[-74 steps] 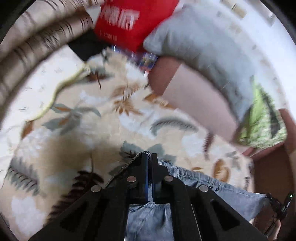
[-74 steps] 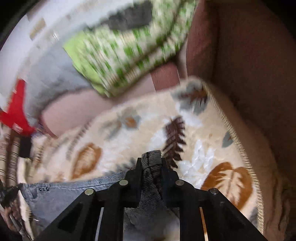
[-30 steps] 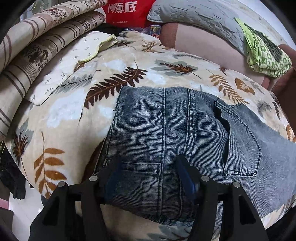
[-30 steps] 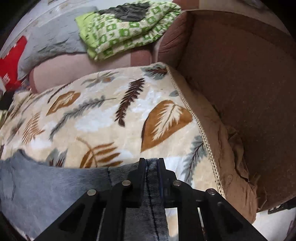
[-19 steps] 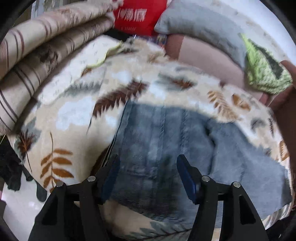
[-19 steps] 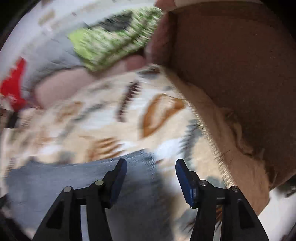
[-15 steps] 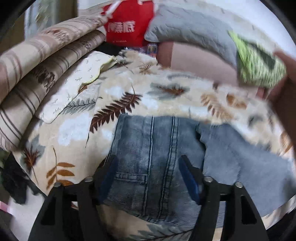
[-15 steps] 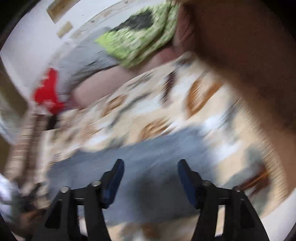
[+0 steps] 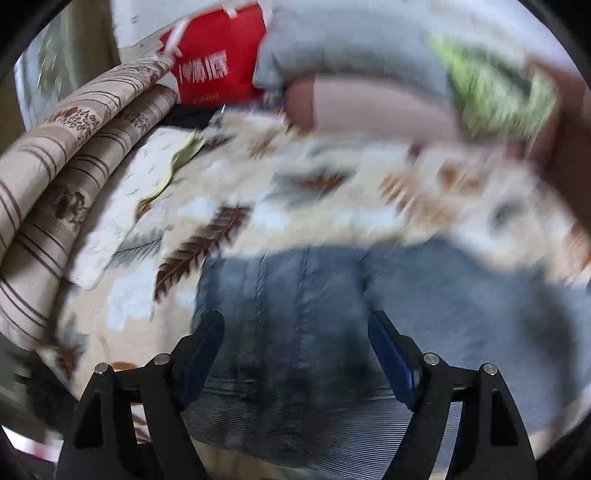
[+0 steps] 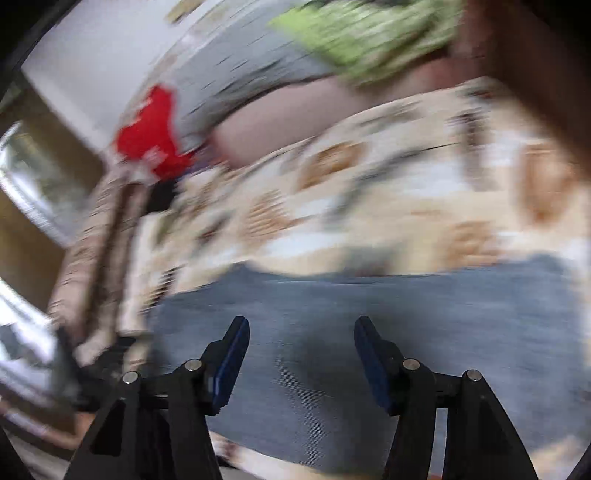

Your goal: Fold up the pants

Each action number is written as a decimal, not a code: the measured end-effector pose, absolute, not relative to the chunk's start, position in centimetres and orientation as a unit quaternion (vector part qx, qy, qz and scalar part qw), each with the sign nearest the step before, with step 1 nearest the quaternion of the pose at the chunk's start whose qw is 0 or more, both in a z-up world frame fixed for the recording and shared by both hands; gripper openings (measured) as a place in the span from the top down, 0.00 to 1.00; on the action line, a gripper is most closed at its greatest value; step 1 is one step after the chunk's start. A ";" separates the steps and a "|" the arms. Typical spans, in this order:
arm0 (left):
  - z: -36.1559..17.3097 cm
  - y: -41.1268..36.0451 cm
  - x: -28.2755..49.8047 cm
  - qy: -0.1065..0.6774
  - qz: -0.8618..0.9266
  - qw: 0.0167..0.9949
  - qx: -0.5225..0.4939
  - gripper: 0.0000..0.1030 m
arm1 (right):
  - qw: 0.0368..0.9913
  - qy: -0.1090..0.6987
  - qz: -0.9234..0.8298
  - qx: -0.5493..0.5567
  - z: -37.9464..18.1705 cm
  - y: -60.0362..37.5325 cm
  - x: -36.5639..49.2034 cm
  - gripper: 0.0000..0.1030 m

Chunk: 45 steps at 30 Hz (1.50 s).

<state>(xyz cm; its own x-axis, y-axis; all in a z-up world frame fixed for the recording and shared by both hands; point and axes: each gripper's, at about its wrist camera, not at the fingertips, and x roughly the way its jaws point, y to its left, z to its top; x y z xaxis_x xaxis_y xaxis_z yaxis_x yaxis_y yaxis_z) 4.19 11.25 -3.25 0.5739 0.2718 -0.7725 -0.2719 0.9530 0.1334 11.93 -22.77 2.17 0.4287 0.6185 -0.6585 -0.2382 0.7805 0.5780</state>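
Striped bedding (image 9: pixel 66 177) rolled at far left, red bag (image 9: pixel 218 66) behind. Left gripper (image 9: pixel 295 354) jaws wide apart, just been opening further, gripping nothing, denim showing between them. Jeans (image 9: pixel 295 314) lie flat across leaf-print blanket (image 9: pixel 258 206), along its near edge. Right gripper (image 10: pixel 299 354) jaws apart, just been closing a little, empty, over jeans (image 10: pixel 369 332). Green cloth (image 10: pixel 369 33) far right, blurred.

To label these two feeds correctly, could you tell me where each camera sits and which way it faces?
Left wrist: on the left gripper, angled down at the jeans on the leaf-print blanket; its open black fingers show.
Right wrist: on the right gripper, angled down at the jeans; open fingers show, picture blurred.
Shared: jeans, blanket, red bag, green cloth.
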 end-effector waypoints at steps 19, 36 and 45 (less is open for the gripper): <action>-7.8 14.4 3.5 0.453 0.165 0.874 -0.064 0.05 | 0.743 0.508 0.327 0.289 -3.9 -14.3 16.5 0.36; -5.6 12.8 2.3 0.441 0.175 0.879 -0.043 0.05 | 0.774 0.416 0.231 0.417 -4.2 -34.4 10.5 0.03; -6.6 13.2 2.4 0.467 0.178 0.865 -0.052 0.05 | 0.784 0.442 0.172 0.401 -3.3 -36.2 11.6 0.07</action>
<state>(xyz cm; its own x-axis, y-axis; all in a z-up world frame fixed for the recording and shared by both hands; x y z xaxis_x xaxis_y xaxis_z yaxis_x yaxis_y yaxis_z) 2.41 13.22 -6.60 0.5007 0.2593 -0.8259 -0.3560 0.9313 0.0766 11.58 -36.22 -3.35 0.5509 0.6231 -0.5552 0.0846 0.6201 0.7799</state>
